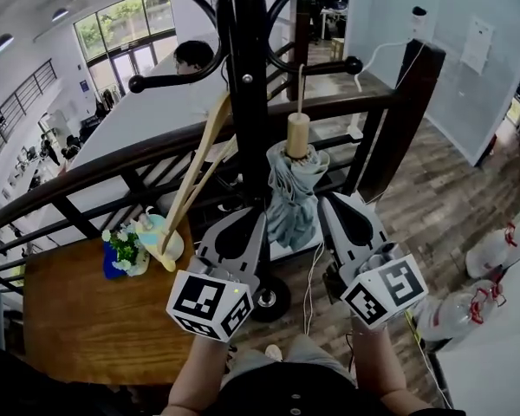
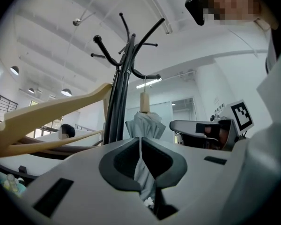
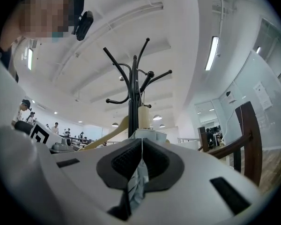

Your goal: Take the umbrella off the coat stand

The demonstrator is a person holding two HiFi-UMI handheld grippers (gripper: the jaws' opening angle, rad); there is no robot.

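A folded grey umbrella (image 1: 291, 189) with a pale wooden handle (image 1: 298, 133) hangs by its strap from a hook of the black coat stand (image 1: 249, 76). My left gripper (image 1: 262, 222) is at the lower left of the umbrella and is shut on a fold of its fabric (image 2: 143, 159). On the lower right, my right gripper (image 1: 323, 201) is likewise shut on the grey fabric (image 3: 139, 177). In the left gripper view the umbrella (image 2: 144, 124) stands just beyond the jaws, with the right gripper (image 2: 200, 128) beside it.
A wooden clothes hanger (image 1: 196, 178) dangles from the stand's left side. Behind the stand runs a dark railing (image 1: 156, 157) with a thick post (image 1: 409, 102). A wooden table (image 1: 87, 328) with a flower pot (image 1: 126, 250) is at the lower left; white bags (image 1: 494, 250) lie right.
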